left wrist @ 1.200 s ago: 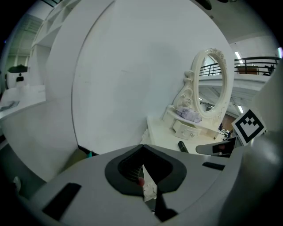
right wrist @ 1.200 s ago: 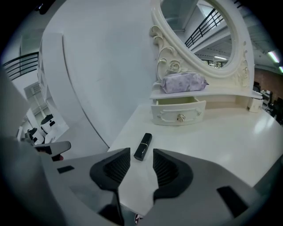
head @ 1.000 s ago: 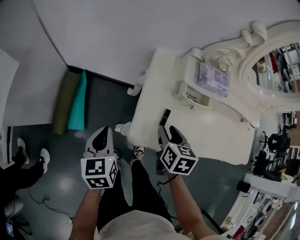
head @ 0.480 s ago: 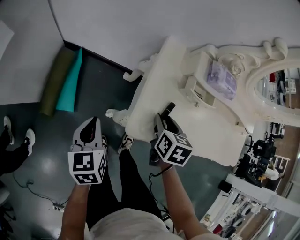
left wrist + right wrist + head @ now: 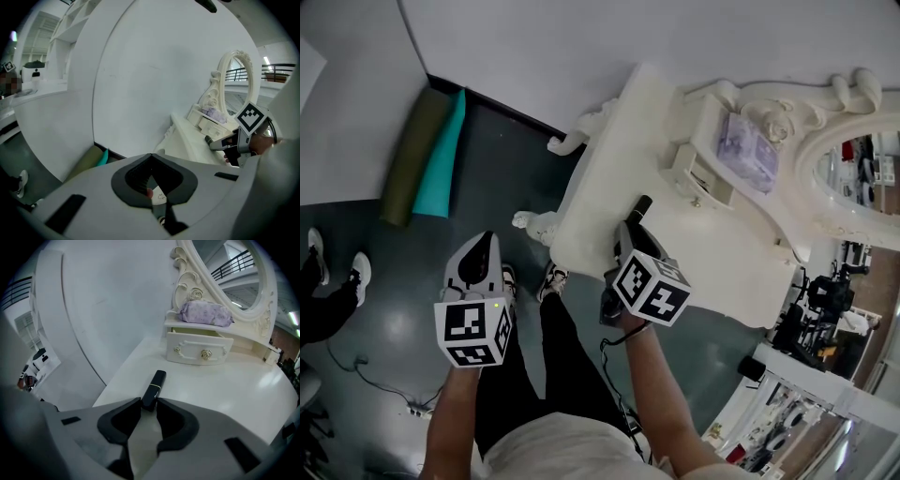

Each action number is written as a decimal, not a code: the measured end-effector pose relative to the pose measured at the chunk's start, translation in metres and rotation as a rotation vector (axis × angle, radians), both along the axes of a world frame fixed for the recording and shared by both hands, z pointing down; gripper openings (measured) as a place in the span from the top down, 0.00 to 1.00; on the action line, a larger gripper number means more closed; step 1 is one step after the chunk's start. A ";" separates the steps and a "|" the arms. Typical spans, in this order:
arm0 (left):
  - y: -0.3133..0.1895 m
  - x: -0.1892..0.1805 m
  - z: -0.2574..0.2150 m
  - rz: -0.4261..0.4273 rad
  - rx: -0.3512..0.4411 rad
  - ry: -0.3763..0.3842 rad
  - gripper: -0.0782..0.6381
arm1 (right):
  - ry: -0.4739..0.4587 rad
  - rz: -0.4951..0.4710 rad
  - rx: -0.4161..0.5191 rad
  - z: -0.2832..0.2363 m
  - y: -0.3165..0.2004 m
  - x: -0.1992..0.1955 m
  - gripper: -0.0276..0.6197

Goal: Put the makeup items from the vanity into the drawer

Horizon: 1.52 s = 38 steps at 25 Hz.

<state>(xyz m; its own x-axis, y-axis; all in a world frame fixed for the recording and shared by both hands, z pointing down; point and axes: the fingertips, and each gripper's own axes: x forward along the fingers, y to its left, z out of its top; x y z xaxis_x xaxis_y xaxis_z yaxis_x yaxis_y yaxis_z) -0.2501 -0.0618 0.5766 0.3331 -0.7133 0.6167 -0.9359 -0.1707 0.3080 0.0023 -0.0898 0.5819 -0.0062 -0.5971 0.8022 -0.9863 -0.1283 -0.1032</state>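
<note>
My right gripper (image 5: pixel 149 401) has just been closing, and its jaws now pinch the near end of the lipstick (image 5: pixel 154 389), which lies flat on the vanity top (image 5: pixel 243 380) close to the front edge and toward the left corner, its far end pointing roughly at the small drawer (image 5: pixel 199 348) at the back. I only have the last bit of the tube between the tips, so to do this well I think I should squeeze firmly before lifting. A round, smooth case held that near its end could pivot or squirt out. I'd lift straight up off the top, keep the tube from drooping, and only then carry it toward the drawer. The drawer looks pulled out a little, with a dark gap above its front. I can't tell whether that gap is wide enough to drop the tube in, so I may need my other hand on a knob. My left gripper (image 5: pixel 150 157) is clenched on nothing, held off the vanity over the floor, well apart from the work. The lipstick is a slim black case, glossy, with a thin bright band about halfway along where cap meets body. It looks light and rigid, likely slippery. On the shelf over the drawer sits a lilac pouch (image 5: pixel 206 312), below the oval mirror (image 5: pixel 234 273).
</note>
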 end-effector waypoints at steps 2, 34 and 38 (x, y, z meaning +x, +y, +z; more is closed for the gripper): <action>0.002 0.002 0.000 -0.001 -0.002 -0.004 0.88 | -0.015 -0.001 0.001 0.000 0.000 0.000 0.78; -0.028 0.157 -0.114 0.136 0.173 -0.059 0.89 | -0.129 -0.269 0.093 -0.100 0.011 0.074 0.80; -0.039 0.183 -0.121 0.147 0.184 -0.067 0.89 | -0.147 -0.324 0.080 -0.102 -0.001 0.084 0.80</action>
